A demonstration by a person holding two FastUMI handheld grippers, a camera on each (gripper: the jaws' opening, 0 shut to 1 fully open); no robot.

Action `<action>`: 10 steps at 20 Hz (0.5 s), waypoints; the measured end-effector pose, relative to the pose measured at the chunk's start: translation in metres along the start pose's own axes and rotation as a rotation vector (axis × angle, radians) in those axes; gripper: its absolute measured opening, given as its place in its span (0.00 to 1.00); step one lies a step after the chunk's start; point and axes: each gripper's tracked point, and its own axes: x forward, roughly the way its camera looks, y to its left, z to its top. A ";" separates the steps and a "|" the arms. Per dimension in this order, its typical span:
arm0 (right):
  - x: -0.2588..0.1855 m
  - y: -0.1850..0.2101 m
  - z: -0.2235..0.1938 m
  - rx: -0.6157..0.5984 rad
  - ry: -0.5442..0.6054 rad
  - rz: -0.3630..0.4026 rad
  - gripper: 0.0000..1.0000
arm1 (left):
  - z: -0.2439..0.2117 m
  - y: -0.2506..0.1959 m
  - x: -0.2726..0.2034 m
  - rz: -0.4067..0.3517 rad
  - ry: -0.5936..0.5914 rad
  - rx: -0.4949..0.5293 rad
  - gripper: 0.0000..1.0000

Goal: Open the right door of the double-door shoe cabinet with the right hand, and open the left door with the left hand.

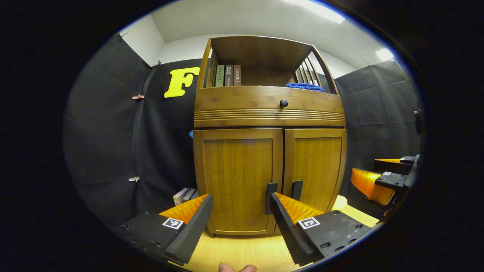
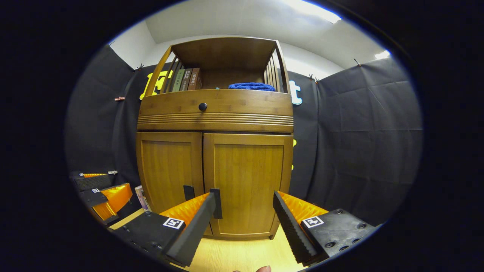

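Note:
The wooden shoe cabinet stands straight ahead with both doors closed. In the left gripper view my left gripper is open in front of the left door, and its right finger overlaps that door's dark handle. The right door has its own handle. The right gripper hangs off to the right. In the right gripper view my right gripper is open before the right door, its left finger beside the right door's handle. The left door and the left gripper lie to the left.
Above the doors is a drawer with a black knob. The open shelf on top holds books and a blue cloth. More books lean on the floor left of the cabinet. The light wooden floor runs under the grippers.

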 end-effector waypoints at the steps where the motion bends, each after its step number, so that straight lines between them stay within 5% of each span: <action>1: 0.001 0.000 0.000 -0.001 0.001 -0.001 0.95 | 0.000 0.000 0.001 0.000 0.000 0.000 0.94; 10: 0.002 0.004 -0.004 -0.001 0.011 0.010 0.98 | 0.000 0.001 0.002 0.001 0.002 -0.003 0.96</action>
